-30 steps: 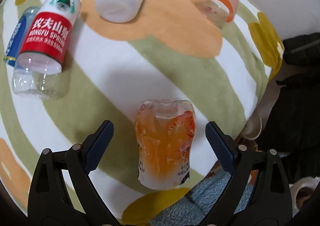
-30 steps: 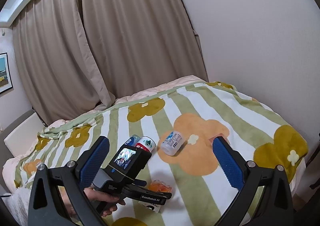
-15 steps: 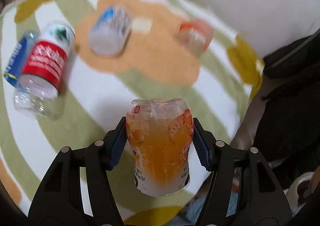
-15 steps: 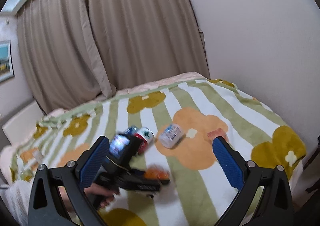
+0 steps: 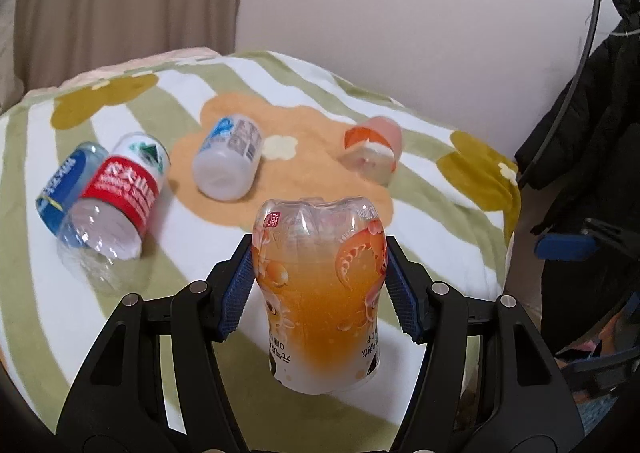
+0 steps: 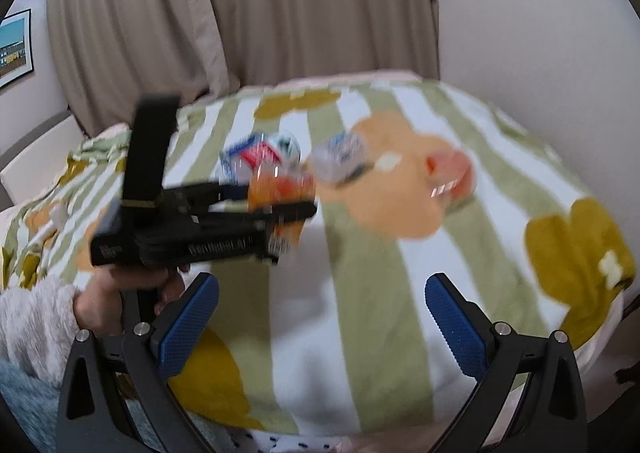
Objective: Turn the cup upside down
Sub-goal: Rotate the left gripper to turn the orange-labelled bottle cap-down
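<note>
An orange, clear plastic cup (image 5: 320,293), cut from a bottle, hangs above the striped flower blanket (image 5: 280,133) with its closed base upward and its open rim downward. My left gripper (image 5: 320,285) is shut on its sides. The right wrist view shows the same cup (image 6: 280,197) held in the left gripper (image 6: 276,201), blurred by motion. My right gripper (image 6: 316,317) stands open and holds nothing, low over the blanket's near part (image 6: 352,333).
Lying on the blanket are a red-label bottle cup (image 5: 120,193), a blue one (image 5: 68,185), a white one (image 5: 228,161) and an orange-pink one (image 5: 372,153). Dark clothes (image 5: 580,133) hang at the right. Curtains (image 6: 240,13) and wall stand behind the bed.
My left gripper shut on the orange cup, lifted it off the blanket and tilted level. My right gripper dropped lower and nearer the blanket.
</note>
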Demonstrator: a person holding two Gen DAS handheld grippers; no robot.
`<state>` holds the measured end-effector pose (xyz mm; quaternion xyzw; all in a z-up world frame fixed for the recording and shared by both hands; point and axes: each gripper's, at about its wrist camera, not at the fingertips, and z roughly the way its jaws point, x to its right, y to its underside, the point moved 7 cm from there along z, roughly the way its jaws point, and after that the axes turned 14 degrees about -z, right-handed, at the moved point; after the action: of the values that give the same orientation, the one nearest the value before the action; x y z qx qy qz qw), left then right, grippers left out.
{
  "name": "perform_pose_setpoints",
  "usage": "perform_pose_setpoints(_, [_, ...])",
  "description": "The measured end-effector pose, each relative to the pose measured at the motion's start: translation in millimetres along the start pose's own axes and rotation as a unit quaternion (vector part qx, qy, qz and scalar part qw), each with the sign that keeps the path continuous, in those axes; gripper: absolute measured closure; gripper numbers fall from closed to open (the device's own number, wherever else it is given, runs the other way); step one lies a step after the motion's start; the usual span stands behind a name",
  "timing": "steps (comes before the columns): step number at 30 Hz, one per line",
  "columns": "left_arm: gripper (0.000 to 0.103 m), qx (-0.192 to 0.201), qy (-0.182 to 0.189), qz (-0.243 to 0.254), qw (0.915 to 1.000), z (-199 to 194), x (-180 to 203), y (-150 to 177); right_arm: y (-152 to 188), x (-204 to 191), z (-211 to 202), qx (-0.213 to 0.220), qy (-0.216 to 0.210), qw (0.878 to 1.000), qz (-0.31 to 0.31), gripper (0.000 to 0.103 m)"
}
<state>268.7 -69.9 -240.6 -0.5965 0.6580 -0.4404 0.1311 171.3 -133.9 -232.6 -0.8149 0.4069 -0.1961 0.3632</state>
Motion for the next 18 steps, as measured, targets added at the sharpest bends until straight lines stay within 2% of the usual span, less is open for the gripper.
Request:
perform_pose_setpoints(5, [0.045,-0.011,-0.011,0.014,0.9998,0.9,-7.8,20.4,13.8,-2.6,10.7,-0.019,-0.011,1.0,0.003,0.0])
perform_pose_setpoints(18, [0.045,-0.024,-0.034,0.047,0.998,-26.9,-6.3,47.7,14.4,-8.5,9.6,-0.028,-0.004,1.0,-0.014,0.0])
